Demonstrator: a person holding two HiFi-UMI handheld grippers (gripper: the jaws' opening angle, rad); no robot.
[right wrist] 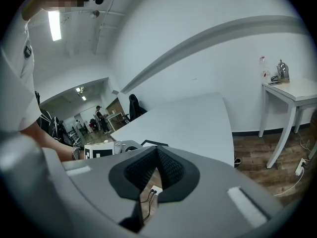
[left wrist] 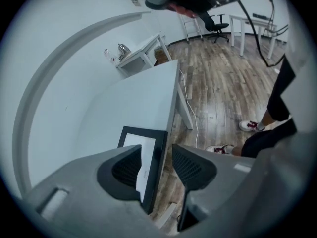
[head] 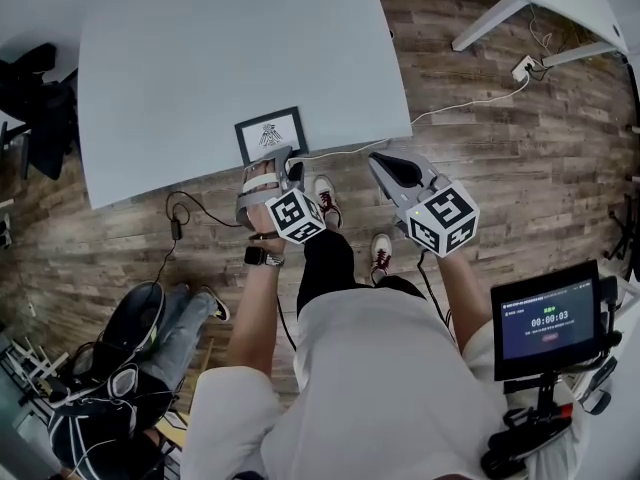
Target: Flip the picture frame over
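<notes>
A black picture frame (head: 270, 134) with a white mat and a small dark drawing lies face up near the front edge of the pale grey table (head: 200, 48). My left gripper (head: 281, 159) hovers right at the frame's near edge, pointing steeply down. In the left gripper view it (left wrist: 157, 150) is open, with the frame's (left wrist: 159, 155) right border in line with the gap and neither pad pressing on it. My right gripper (head: 379, 160) hangs off the table's front right corner over the floor. Seen from its own camera (right wrist: 157, 151), its jaw tips meet with nothing held.
A white cable (head: 470, 103) runs across the wood floor to a socket block (head: 522, 67). White table legs (head: 490, 18) stand at the back right. A backpack (head: 135, 323) and a seated person's legs (head: 185, 313) are at the lower left. A timer screen (head: 548, 320) stands at the right.
</notes>
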